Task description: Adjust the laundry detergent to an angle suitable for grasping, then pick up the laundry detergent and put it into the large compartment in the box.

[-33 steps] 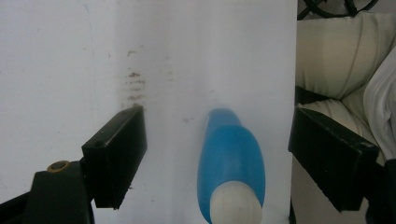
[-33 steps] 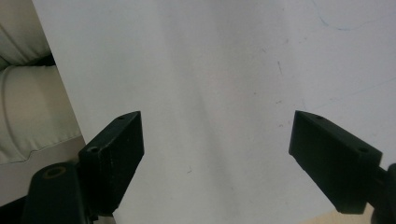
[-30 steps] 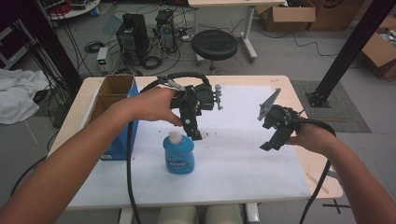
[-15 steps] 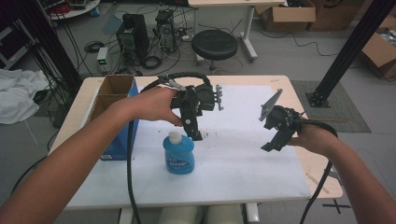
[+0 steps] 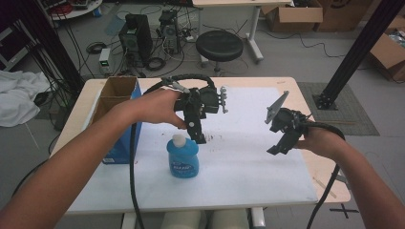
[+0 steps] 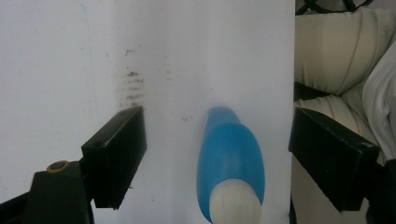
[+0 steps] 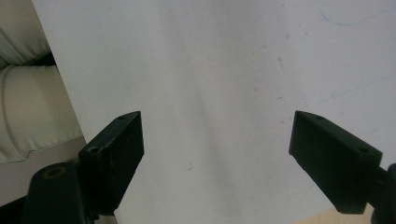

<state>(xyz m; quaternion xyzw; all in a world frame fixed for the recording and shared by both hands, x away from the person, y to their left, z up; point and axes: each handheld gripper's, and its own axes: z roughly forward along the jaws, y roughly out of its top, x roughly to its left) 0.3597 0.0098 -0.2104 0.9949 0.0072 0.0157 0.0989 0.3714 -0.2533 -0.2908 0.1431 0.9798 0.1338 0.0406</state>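
Table [image 5: 286, 90] carries a white sheet [image 5: 248, 162] as the work surface, smudged near the middle. A blue-sided cardboard box [image 5: 117, 102] stands open at the left edge, out of the way, probably a bin for later. The blue bottle [image 5: 183, 156] with its white cap [image 5: 178, 140] stands upright on the sheet, front and centre-left, easy reach for either hand. Left gripper [image 5: 197, 137] hangs just above and beside the cap, pointed down; its own view looks down along the bottle [image 6: 230, 165], which sits between the fingers [image 6: 116, 156], spread wide and touching nothing, so it looks lined up for a grab from above. Right gripper [image 5: 282, 143] is held well apart to the right over bare sheet, fingers [image 7: 116, 156] also wide apart, empty, seemingly parked and waiting.
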